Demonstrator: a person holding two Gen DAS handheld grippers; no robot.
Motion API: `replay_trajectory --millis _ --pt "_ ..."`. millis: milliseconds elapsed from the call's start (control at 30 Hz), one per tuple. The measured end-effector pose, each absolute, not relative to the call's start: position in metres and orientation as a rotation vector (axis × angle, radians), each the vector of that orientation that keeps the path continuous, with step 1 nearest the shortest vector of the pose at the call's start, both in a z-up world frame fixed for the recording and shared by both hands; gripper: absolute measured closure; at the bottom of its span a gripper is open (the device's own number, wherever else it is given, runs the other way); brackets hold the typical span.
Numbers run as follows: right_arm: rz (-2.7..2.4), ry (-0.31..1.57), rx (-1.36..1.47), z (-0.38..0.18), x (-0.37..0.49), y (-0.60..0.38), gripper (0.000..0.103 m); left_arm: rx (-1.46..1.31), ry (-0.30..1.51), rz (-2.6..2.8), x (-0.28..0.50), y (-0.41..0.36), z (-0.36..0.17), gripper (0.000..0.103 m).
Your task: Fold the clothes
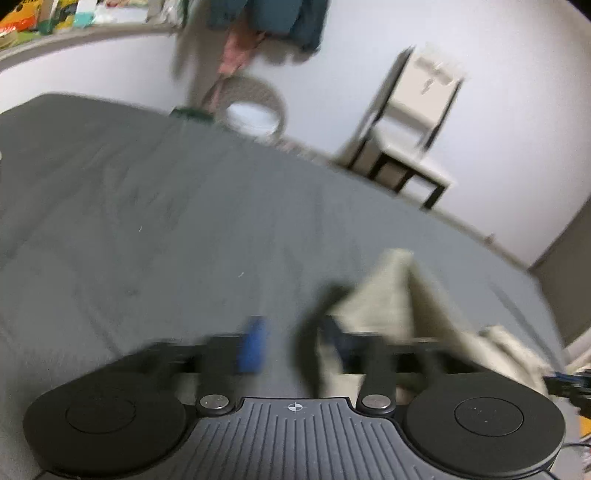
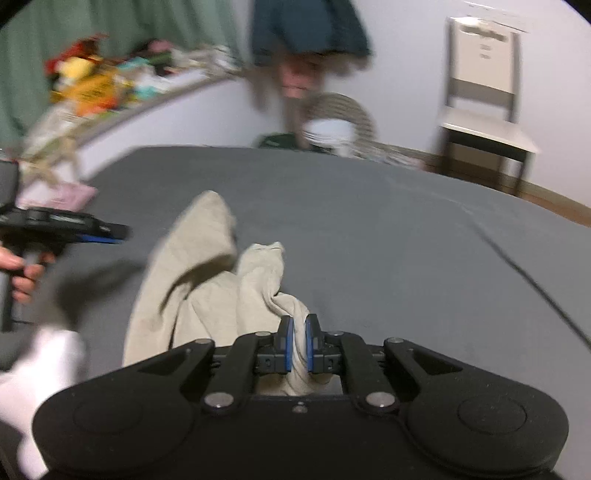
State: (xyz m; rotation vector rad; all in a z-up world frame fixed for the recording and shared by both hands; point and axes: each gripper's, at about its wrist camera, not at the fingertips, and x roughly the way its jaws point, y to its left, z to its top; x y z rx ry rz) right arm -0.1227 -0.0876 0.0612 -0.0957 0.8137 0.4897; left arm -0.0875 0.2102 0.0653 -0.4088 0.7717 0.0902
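Observation:
A crumpled beige garment (image 2: 207, 277) lies on the dark grey bed sheet (image 2: 369, 221). My right gripper (image 2: 299, 341) is shut on a bunched edge of it, with fabric squeezed between the blue pads. To the left, a hand (image 2: 22, 273) holds my left gripper (image 2: 110, 234) above the sheet, apart from the cloth. The left wrist view is motion-blurred. It shows the left gripper (image 1: 291, 347) open, with the beige garment (image 1: 391, 295) just past its right finger and nothing clamped between the fingers.
A white chair (image 2: 484, 99) and a wicker basket (image 2: 343, 114) stand past the far edge of the bed. Clothes (image 2: 310, 33) hang on the wall and a cluttered shelf (image 2: 96, 88) runs along the left. A dark cable (image 2: 535, 284) crosses the sheet on the right. A pink item (image 2: 59, 197) lies at far left.

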Motion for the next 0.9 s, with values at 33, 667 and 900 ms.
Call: replay_trajectory --millis 33,667,900 --pt "0.462 0.828 -0.100 0.056 -0.120 -0.090 0.095 -0.410 0.787 0.085 -0.082 0.207 0.058 0.012" --pt "0.331 0.736 0.012 0.058 -0.107 -0.098 0.051 -0.368 0.811 -0.037 -0.067 0.153 0.029 0.071" --pt "0.374 0.702 0.037 0.058 -0.108 -0.092 0.042 -0.294 0.744 -0.124 -0.078 0.144 0.049 0.099"
